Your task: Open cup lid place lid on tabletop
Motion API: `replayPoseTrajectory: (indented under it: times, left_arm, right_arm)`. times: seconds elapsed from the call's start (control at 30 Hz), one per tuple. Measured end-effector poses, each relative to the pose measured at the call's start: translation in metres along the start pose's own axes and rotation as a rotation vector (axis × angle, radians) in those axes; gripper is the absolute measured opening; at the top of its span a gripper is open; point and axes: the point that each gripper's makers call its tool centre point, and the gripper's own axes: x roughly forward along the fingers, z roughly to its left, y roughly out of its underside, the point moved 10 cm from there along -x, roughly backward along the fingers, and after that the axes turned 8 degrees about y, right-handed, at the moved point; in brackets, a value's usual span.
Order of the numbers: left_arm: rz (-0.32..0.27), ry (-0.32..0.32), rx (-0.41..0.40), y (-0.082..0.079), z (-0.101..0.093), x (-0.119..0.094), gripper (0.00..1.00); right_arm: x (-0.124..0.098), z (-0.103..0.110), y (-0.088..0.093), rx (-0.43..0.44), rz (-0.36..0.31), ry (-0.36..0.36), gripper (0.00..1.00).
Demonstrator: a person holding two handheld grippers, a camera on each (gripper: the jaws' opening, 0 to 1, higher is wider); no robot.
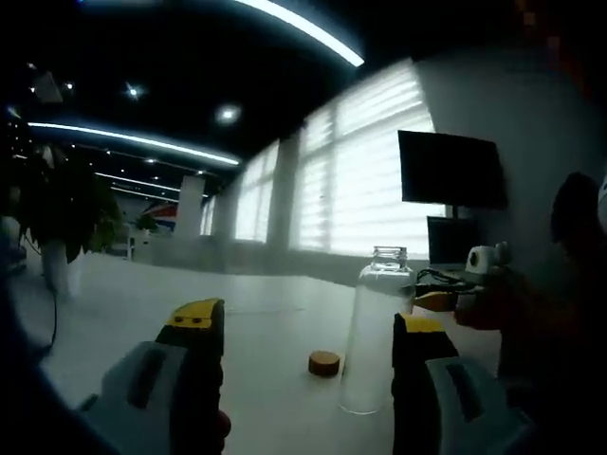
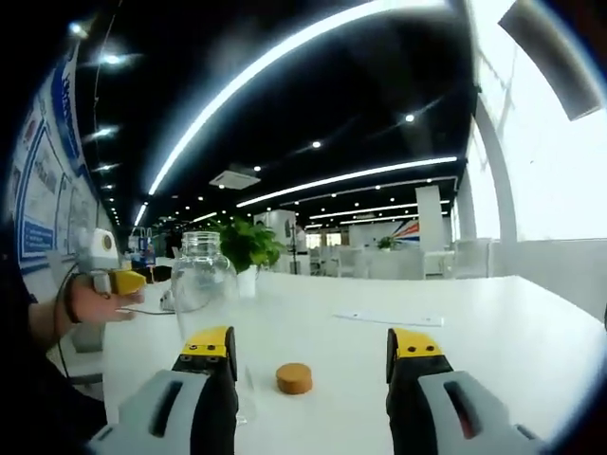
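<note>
A clear glass bottle (image 1: 373,332) stands upright on the white table (image 1: 266,322), its mouth open with no lid on it. Its round wooden lid (image 1: 323,362) lies flat on the tabletop just left of it. My left gripper (image 1: 308,346) is open, the jaws wide apart and holding nothing; the bottle stands close to its right jaw. In the right gripper view the same bottle (image 2: 202,289) stands behind the left jaw and the lid (image 2: 294,378) lies on the table (image 2: 474,322) between the jaws. My right gripper (image 2: 311,365) is open and holds nothing.
A person's hand (image 2: 95,305) holds the other gripper at the left, by the bottle. That gripper and hand (image 1: 465,294) also show at the right of the left gripper view. A potted plant (image 2: 248,248) stands behind the bottle. A sheet of paper (image 2: 387,318) lies farther back.
</note>
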Motion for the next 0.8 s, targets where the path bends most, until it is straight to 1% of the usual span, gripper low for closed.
replayPoseTrajectory:
  times: [0.2, 0.33, 0.43, 0.6, 0.73, 0.8]
  left_arm:
    - [0.016, -0.035, 0.05, 0.0, 0.0, -0.008, 0.68]
    - [0.008, -0.049, 0.055, -0.003, 0.001, -0.011, 0.67]
    - [0.008, -0.051, 0.057, -0.006, 0.0, -0.012, 0.67]
    - [0.029, -0.055, 0.069, -0.006, 0.002, -0.017, 0.67]
    - [0.03, -0.063, 0.072, -0.005, 0.003, -0.023, 0.66]
    - [0.025, -0.068, 0.071, -0.004, 0.003, -0.025, 0.66]
  right_arm:
    - [-0.012, 0.004, -0.006, -0.028, -0.011, 0.019, 0.6]
    - [-0.02, 0.006, -0.007, -0.056, -0.01, 0.039, 0.66]
    - [-0.027, 0.005, -0.007, -0.051, -0.014, 0.054, 0.73]
    - [-0.038, 0.006, -0.003, -0.056, -0.009, 0.074, 0.74]
    - [-0.047, 0.004, -0.005, -0.052, -0.024, 0.103, 0.74]
    - [-0.049, 0.002, -0.007, -0.043, -0.029, 0.115, 0.78]
